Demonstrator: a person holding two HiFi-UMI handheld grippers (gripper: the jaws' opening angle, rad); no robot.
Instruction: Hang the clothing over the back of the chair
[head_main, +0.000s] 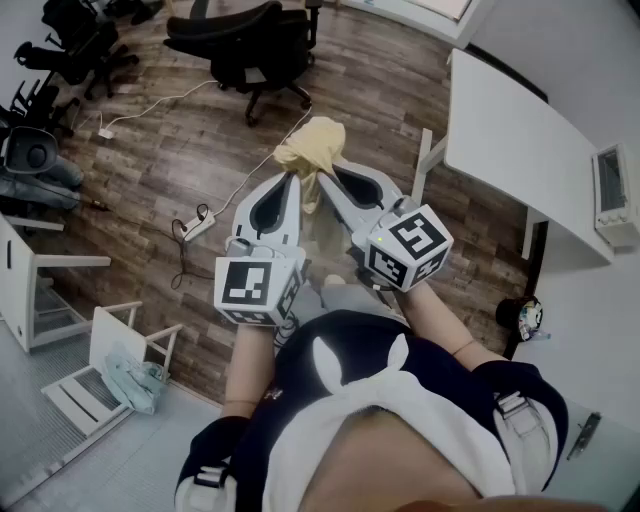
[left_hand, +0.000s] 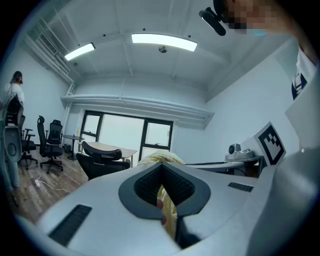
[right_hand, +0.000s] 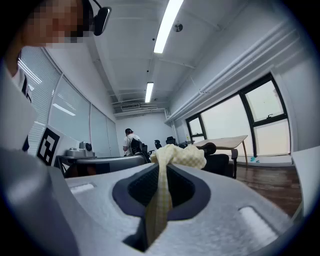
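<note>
Left tool (head_main: 292, 182) and right tool (head_main: 327, 175) both clamp the yellow clothing (head_main: 312, 145) (office chair (head_main: 250, 45) beyond).

The left gripper (left_hand: 163, 176) has its jaws pinched on the pale yellow clothing (left_hand: 162, 158) — fabric bunches past the tips. Beyond stands a black office chair (left_hand: 102, 161) — wide windows (left_hand: 127, 135) behind it.

- left gripper (head_main: 290, 180): pale grey tapered shell, dark teardrop cut-out, black-and-white marker cube (head_main: 255, 288) at its 6 o'clock end
- right gripper (head_main: 326, 172): same build, its cube (head_main: 408, 246) at 4 o'clock
- torso, 6 o'clock of head view: navy top (head_main: 330, 360), white front panel (head_main: 400, 420), grey buckled shoulder straps (head_main: 515, 405)
</note>
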